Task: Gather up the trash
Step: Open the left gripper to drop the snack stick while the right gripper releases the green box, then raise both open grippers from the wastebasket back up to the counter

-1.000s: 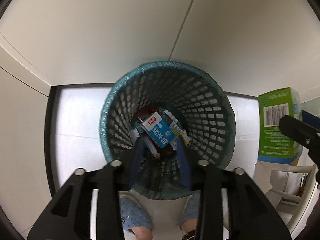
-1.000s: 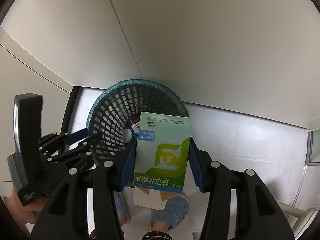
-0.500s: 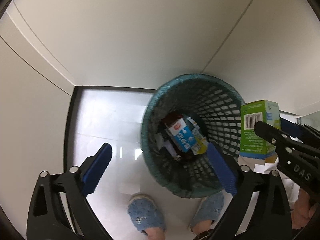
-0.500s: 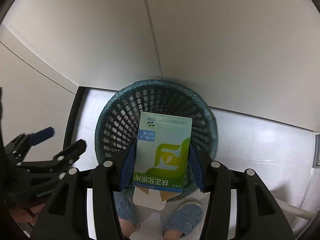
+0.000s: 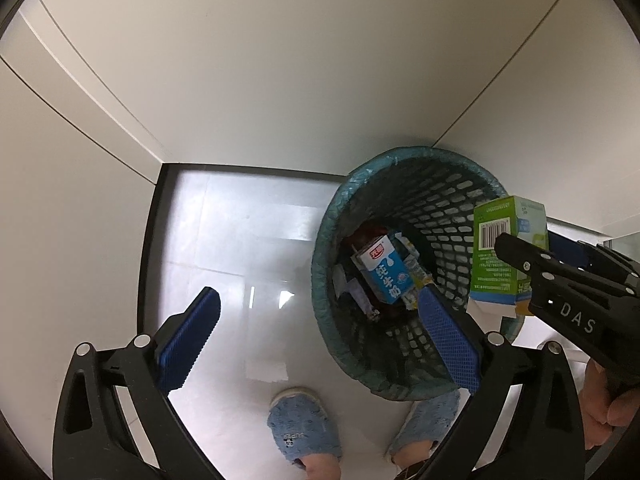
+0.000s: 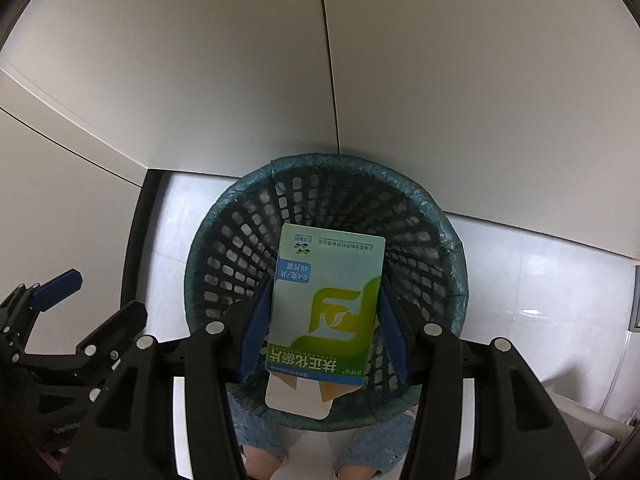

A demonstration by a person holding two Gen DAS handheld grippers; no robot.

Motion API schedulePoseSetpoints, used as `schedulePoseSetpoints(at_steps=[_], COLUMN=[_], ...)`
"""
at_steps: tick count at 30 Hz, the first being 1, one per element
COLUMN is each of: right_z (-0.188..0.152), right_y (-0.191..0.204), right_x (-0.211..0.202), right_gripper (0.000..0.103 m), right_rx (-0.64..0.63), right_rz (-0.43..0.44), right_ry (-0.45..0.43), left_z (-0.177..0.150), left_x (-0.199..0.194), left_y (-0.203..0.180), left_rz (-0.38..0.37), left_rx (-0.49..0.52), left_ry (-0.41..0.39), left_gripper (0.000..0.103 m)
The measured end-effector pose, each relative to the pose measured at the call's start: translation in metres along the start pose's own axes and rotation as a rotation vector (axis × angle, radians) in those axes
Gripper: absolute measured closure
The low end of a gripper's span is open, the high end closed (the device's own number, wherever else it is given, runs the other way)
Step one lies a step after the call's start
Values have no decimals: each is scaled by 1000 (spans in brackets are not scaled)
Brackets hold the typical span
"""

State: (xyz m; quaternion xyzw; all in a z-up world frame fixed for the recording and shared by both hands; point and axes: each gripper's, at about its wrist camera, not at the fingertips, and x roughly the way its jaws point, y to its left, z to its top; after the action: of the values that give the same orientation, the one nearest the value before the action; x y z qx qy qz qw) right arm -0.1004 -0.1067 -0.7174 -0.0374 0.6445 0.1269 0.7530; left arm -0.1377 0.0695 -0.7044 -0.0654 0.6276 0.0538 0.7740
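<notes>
Right wrist: right gripper (image 6: 324,316) clamping box (image 6: 326,308) over bin (image 6: 452,248); left gripper (image 5: 316,340) spread wide, empty; next, release box into bin

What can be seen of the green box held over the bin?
The green box is a flat green-and-white cardboard carton with printed Chinese text, a leaf logo and a barcode on one narrow side. Its end flaps hang open at the near end. The right claw clamps it by both narrow sides, holding it just above the mouth of the mesh wastebasket, apart from the trash inside.
</notes>
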Motion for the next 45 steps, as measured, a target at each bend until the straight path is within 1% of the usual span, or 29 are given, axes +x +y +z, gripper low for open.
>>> schedulePoseSetpoints(at_steps=[2,5,6,9,13,15,17,18,25,30,32,38,45], right_z=[-1,-2,-2,-2,-3,-3,-4,-4,-7,-8,-8,-5,-5], right_y=[2,2,2,1,-3,-6,-10,-12,-21,-21,-19,-14,-10], right_x=[1,0,0,0,-11,-19,-30,-35,-85,-139,-159,-229,-314], right_gripper=[53,43,42,35,22,18,11,10,8,8,8,8,8], right_rx=[-9,-11,-10,-5,6,15,31,40,62,75,78,80,108], right_rz=[-8,-15,-13,-15,-21,-22,-30,-30,-11,-15,-22,-54,-93], right_ry=[-3,-8,-8,-14,-33,-45,-60,-65,-99,-125,-132,-192,-252], left_z=[0,0,0,1,2,2,3,4,4,5,7,18,35], left_x=[1,1,1,1,-5,-10,-17,-21,-61,-103,-125,-192,-273], left_y=[2,3,3,5,5,5,4,4,-2,-8,-11,-15,-16], left_rz=[3,5,7,6,7,8,9,7,8,13,13,-7,-25], left_rx=[1,1,3,1,1,4,5,3,9,26,30,44,32], left_ry=[1,3,3,3,-9,-16,-21,-23,-42,-49,-58,-105,-147], left_gripper=[6,6,6,6,6,6,6,6,6,6,6,6,6])
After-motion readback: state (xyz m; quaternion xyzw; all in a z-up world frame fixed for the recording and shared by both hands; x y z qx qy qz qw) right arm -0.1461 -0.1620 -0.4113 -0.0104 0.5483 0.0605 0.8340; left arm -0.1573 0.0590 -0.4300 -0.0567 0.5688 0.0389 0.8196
